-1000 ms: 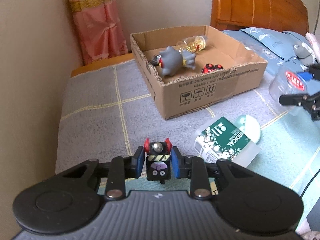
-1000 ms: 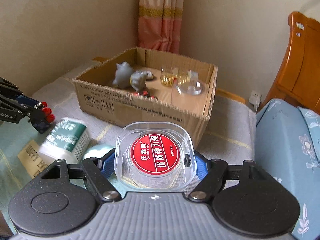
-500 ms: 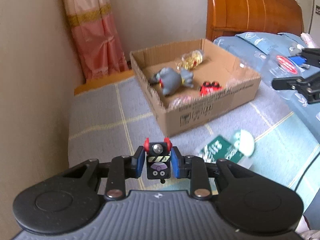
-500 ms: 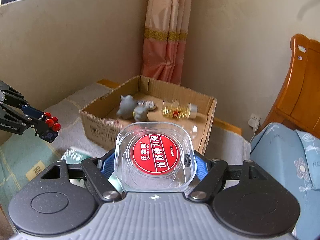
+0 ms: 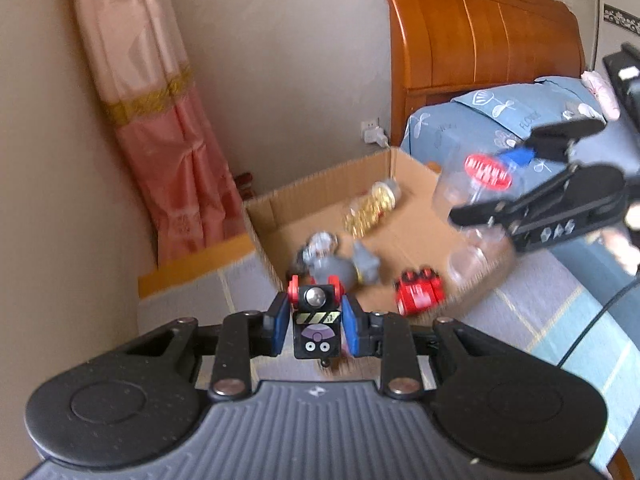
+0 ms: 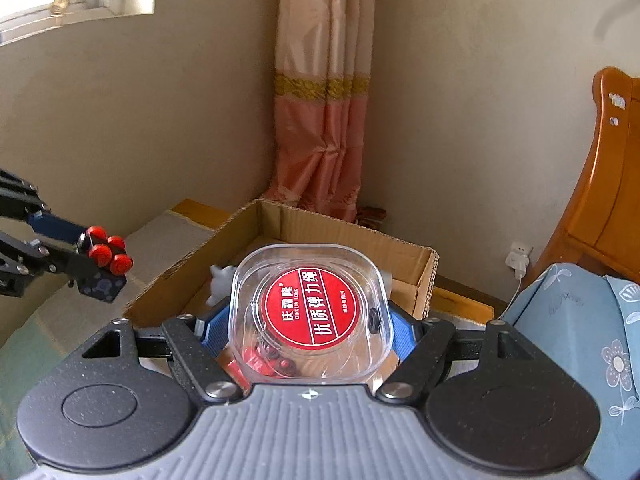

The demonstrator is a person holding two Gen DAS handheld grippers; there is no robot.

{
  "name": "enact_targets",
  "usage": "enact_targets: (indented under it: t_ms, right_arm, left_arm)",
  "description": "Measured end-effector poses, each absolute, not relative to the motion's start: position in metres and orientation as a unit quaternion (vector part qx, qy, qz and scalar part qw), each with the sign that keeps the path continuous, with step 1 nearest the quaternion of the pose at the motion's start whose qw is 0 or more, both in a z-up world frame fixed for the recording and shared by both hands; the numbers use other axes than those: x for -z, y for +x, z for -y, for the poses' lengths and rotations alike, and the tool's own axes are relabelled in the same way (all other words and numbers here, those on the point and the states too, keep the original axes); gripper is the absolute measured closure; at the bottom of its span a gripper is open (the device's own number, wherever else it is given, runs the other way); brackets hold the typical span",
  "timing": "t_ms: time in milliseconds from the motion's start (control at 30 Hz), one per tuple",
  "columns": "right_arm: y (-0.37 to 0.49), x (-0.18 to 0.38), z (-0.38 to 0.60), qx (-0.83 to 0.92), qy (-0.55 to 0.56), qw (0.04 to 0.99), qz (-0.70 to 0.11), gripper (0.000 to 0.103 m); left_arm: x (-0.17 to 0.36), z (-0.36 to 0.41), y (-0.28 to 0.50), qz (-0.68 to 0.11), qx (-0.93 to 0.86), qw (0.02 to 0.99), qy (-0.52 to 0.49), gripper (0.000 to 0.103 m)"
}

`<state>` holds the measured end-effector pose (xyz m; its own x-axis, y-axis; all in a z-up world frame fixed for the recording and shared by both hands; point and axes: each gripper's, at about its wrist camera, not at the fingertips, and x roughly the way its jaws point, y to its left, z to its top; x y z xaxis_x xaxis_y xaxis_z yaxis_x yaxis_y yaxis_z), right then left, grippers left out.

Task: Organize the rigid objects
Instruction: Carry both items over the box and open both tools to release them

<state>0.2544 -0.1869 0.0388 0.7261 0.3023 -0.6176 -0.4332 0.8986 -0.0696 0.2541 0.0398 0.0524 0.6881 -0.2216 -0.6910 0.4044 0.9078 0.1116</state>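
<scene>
My left gripper (image 5: 316,326) is shut on a small black toy block (image 5: 317,330) with red knobs, held in the air just short of the open cardboard box (image 5: 280,204). My right gripper (image 6: 308,320) is shut on a clear plastic case (image 6: 308,316) with a round red label, held over the box (image 6: 424,276). From the left wrist view that case (image 5: 486,170) hangs above the box's right side. Inside the box lie a grey toy figure (image 5: 340,266), a red toy car (image 5: 418,292) and a clear bottle of gold beads (image 5: 372,208).
The box sits on a grey checked cover (image 5: 532,292) near the room's corner. A pink curtain (image 5: 160,128) hangs behind it, a wooden headboard (image 5: 480,32) and blue flowered bedding (image 6: 580,320) lie to the right. A beige wall (image 6: 120,120) runs along the left.
Both grippers rose and moved toward the box with their loads. The green-and-white packet on the cover has dropped out of both views.
</scene>
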Motion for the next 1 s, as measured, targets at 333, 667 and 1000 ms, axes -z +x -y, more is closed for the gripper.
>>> enact_targets:
  t_ms: [333,667,1000]
  right_arm:
    - [0.306,-0.007,0.185,-0.165,-0.105,0.917,-0.348,0.02]
    - [0.294,-0.006,0.2,-0.162,-0.095,0.922,-0.339,0.0]
    - [0.26,-0.014,0.204,-0.177,-0.108,0.919,-0.336,0.0]
  left_arm:
    - [-0.049,-0.014,0.319,-0.363,0.17,0.906,0.133,0.077]
    - [-0.025,0.003,0.373,-0.391,0.166,0.896,0.13,0.076]
    - [-0.017,0.0,0.379,-0.387,0.126,0.906,0.111,0.013]
